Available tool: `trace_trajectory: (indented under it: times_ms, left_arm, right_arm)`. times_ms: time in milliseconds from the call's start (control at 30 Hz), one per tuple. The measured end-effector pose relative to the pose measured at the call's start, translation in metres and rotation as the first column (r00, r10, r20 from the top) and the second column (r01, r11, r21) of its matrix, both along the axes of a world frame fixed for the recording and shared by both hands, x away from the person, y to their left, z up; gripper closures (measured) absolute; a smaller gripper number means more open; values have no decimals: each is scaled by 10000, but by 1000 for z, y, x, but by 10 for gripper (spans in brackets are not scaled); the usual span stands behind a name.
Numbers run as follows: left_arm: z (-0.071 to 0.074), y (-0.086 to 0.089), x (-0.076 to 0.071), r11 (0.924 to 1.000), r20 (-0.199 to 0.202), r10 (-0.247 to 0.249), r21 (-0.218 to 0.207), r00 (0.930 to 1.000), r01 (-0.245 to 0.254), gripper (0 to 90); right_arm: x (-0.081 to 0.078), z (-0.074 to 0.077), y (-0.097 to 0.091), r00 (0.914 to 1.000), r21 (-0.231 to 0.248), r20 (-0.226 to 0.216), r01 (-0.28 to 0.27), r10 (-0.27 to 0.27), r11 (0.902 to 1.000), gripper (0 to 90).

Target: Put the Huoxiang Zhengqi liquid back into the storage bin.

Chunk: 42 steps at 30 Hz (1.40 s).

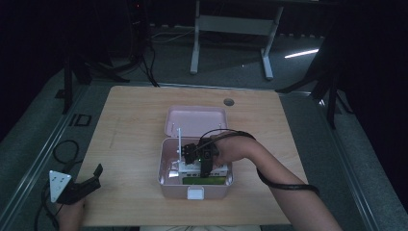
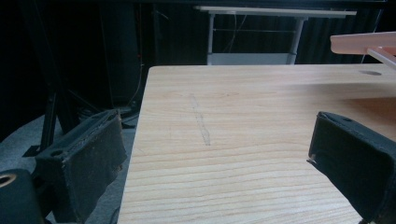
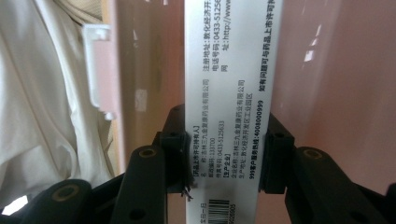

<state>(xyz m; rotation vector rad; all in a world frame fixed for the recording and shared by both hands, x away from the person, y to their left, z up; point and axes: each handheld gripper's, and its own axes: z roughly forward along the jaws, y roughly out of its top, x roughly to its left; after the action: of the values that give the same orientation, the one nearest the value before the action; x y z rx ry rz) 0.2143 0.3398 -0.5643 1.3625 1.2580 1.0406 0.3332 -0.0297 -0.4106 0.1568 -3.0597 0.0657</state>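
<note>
A pink box (image 1: 163, 166) stands open mid-table, its lid (image 1: 196, 120) laid back behind it. My right gripper (image 1: 204, 166) reaches down into it. In the right gripper view that gripper (image 3: 225, 140) is shut on a white printed medicine carton (image 3: 229, 84), one jaw on each long side, against the pink inner wall (image 3: 149, 70). More white packs (image 1: 192, 168) and a green one (image 1: 204, 181) lie inside the box. My left gripper (image 1: 96, 176) rests at the table's front left corner, open and holding nothing (image 2: 219, 154).
The wooden table (image 1: 130, 125) has a round hole (image 1: 229, 102) near its far edge. The box's white front latch (image 1: 195, 193) faces the person. A white table frame (image 1: 231, 29) stands on the floor beyond. The pink lid's edge (image 2: 364, 43) shows at the upper right of the left gripper view.
</note>
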Motion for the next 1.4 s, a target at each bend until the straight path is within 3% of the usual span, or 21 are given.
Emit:
trace_trajectory:
  times_ms: [600, 733, 1000, 1233, 1400]
  left_arm:
    - [0, 0, 0, 10000, -3, 0, 29, 10000, 0, 39]
    - [0, 0, 0, 10000, -15, -8, 33, 10000, 8, 39]
    - [0, 0, 0, 10000, -14, 11, 39, 10000, -11, 39]
    - [0, 0, 0, 10000, -33, -6, 44, 10000, 6, 39]
    - [0, 0, 0, 10000, -23, 8, 42, 10000, -8, 39]
  right_arm:
    - [1, -49, -4, 9993, -80, -102, 371, -372, 9993, 617]
    - [3, -48, -9, 9977, 178, -182, 662, -658, 9977, 615]
    - [0, -48, -10, 9984, 158, -250, 517, -513, 9985, 585]
    - [1, -32, -14, 9985, 368, -306, 466, -454, 9982, 558]
    - [-1, -27, -15, 9991, 248, -247, 350, -344, 9991, 558]
